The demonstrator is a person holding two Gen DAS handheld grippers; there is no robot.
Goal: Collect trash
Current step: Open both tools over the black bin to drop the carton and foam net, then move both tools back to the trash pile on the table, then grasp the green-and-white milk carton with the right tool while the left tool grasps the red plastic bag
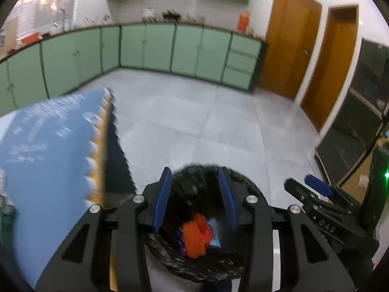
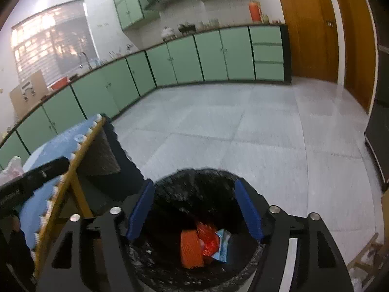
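Faintly, perhaps "DAS" on right hand-held gripper (image 1: pixel 318 186).

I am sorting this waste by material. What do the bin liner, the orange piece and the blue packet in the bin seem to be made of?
Bin liner: thin black plastic film, probably; it is crinkled and glossy.
Orange piece: looks like plastic or foam with a ribbed, matte surface; not certain.
Blue packet: seems a shiny plastic wrapper, creased, with light print.

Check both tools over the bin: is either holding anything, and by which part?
Nothing is held. The left tool and right tool stand open over the bin, pads bare. The orange piece and wrappers lie loose inside it.
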